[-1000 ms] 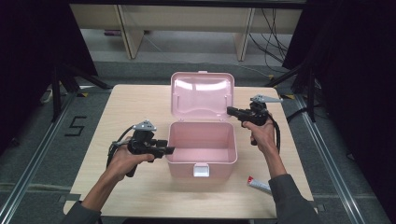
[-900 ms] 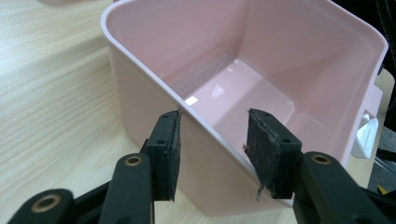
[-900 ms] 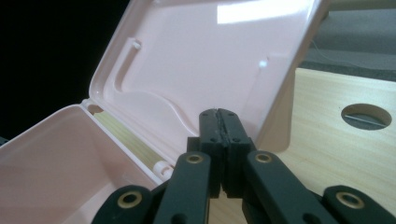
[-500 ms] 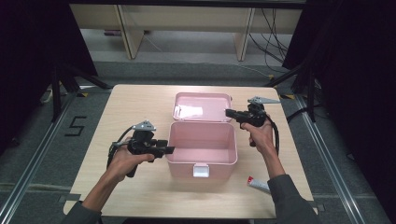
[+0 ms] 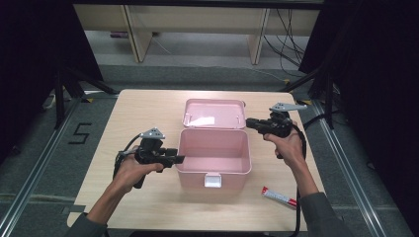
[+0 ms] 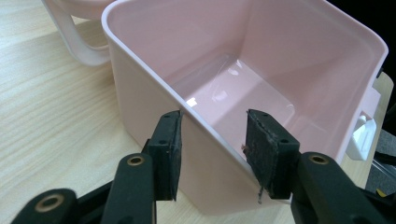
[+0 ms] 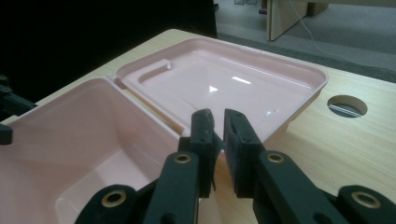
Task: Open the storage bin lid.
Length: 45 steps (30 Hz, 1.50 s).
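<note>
An open pink box (image 5: 197, 178) stands mid-table, its lid (image 5: 214, 113) laid back flat behind it. My left gripper (image 5: 179, 159) straddles the box's left wall. In the left gripper view its jaws (image 6: 215, 140) stand apart with the wall (image 6: 154, 93) between them. The outer pad (image 6: 169, 154) is against the wall and the inner pad (image 6: 264, 149) hangs clear inside. My right gripper (image 5: 248, 122) hovers by the lid's right edge. Its jaws (image 7: 218, 119) have just been opening and show a narrow gap with nothing in it, the lid (image 7: 224, 81) lying just beyond.
A red and white tube (image 5: 279, 196) lies near the front right of the table. The box has a white latch (image 5: 213, 180) on its front wall. A round cable hole (image 7: 347, 106) sits in the tabletop beside the lid. Shelving stands on the floor beyond the far edge.
The lid has gone from upright to lying flat behind the box. My right gripper has moved slightly and its jaws have parted off the lid. The left gripper has stayed put.
</note>
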### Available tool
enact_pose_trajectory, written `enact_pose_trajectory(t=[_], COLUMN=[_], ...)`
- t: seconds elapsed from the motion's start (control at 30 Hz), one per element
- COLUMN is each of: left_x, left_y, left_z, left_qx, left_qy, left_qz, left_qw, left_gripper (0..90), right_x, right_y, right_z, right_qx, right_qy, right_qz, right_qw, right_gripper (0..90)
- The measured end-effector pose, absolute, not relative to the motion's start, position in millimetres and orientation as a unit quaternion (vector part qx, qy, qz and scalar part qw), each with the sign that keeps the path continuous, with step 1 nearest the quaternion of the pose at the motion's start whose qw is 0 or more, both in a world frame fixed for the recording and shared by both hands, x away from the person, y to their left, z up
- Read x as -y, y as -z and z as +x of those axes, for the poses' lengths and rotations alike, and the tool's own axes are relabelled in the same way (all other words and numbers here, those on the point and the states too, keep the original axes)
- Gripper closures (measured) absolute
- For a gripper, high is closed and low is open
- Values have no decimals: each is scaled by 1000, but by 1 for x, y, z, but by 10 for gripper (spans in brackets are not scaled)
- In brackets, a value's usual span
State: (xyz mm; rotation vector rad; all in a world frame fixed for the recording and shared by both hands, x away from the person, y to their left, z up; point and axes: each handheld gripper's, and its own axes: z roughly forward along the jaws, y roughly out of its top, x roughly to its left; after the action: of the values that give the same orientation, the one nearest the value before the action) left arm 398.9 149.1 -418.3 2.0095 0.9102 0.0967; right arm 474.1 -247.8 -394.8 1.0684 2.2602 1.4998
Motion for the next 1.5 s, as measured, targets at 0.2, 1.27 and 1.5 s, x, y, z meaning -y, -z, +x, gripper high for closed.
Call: enact_pose_trajectory(t=[0.2,1.27,1.5], left_x=[-149,-148,-148], left_y=[418,418,418], left_z=[398,396,397], left_qx=[-366,-364,-365], left_qy=[-39,-39,-37], left_qz=[815,816,815], left_qw=[448,448,449], left_gripper=[559,552,551], right_x=[253,280,280], right_y=[384,409,412], right_z=[455,367,363], right_qx=[-783,-863,-855], right_qy=[-492,-327,-332], right_qz=[360,353,373], right_qw=[126,152,140], right_gripper=[791,583,548])
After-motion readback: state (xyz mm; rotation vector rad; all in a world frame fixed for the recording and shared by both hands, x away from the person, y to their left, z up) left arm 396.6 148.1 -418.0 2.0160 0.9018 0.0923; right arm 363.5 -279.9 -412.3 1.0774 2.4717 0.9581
